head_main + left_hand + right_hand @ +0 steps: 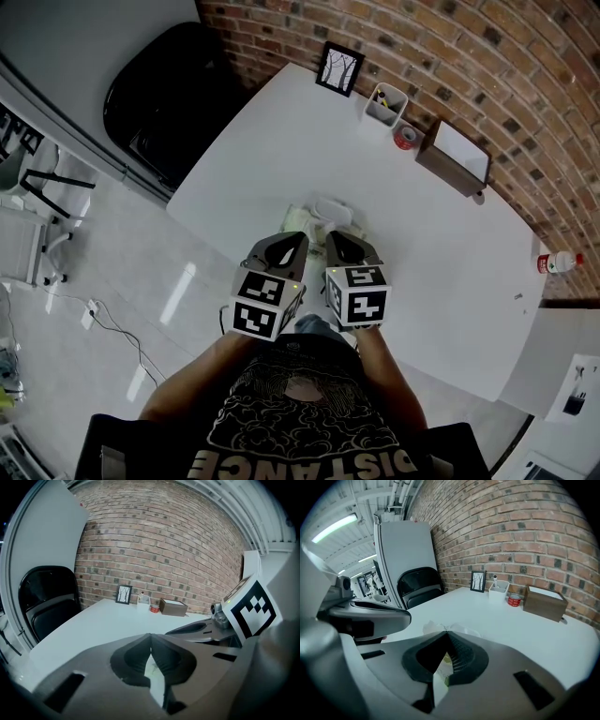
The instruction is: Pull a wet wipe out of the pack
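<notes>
The left tool point(298, 238) and the right tool point(333, 238) are side by side above the near edge of the white surface point(281, 141), approx. at the middle of that edge, both pointing forward and down. The soft pale pack of wet wipes point(328, 214) lies flat on the surface just beyond their tips, so I judge they are held close like this to be ready for the pack: one to press it down, the other to pinch a wipe.

Left tool point(151, 638): jaws closed, tips touching, nothing between them; only the bare surface shows through the gap lower down. Right tool point(446, 635): the same, tips together and empty, w/ the pack point(432, 627) seen just over them.

The pack looks whitish w/ some green print and is crumpled at the top. I cannot tell if the flap is open, and no wipe shows standing out of it.

Other things, e.g. a small black-framed picture point(339, 68) and a brown wooden box point(455, 157), stay along the far edge, well apart from the pack.
</notes>
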### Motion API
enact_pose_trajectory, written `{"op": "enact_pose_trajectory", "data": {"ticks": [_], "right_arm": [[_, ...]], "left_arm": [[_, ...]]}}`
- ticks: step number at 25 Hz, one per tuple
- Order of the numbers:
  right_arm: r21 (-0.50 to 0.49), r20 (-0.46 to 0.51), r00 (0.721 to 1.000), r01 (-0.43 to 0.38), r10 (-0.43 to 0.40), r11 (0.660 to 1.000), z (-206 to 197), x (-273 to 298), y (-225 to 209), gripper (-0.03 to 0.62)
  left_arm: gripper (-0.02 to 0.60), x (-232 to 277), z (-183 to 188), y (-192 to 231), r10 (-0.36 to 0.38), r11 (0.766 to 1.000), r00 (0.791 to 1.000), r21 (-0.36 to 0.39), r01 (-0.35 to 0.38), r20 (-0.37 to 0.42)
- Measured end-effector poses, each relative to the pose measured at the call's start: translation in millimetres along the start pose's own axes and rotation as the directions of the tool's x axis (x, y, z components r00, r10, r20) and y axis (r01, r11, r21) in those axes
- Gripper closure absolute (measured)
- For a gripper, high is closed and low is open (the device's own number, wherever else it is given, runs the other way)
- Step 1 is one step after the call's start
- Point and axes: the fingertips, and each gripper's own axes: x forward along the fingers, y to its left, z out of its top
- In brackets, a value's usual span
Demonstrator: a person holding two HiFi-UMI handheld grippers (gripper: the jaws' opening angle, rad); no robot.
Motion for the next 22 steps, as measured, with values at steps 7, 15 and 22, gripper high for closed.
{"op": "enact_pose_trajectory", "data": {"ticks": [7,15,22], "right_arm": [[0.008,0.049,0.998,0.042,-0.042,0.999,11.3,-14.1,-1.3,0.577],[0.007,0.092,0.992,0.080,-0.080,0.997,22.6,-30.8,5.4,0.577],[0.012,0.128,0.985,0.117,-0.118,0.993,29.7,-44.3,12.5,0.577]], "left_arm": [[0.569,1.1,0.3,-5.1,-0.041,0.999,0.999,0.022,0.041,-0.006],[0.569,-4.6,1.1,-8.5,-0.074,0.997,0.997,0.032,0.074,0.005],[0.569,-12.3,1.4,-9.8,-0.099,0.994,0.995,0.048,0.098,0.010]]}}
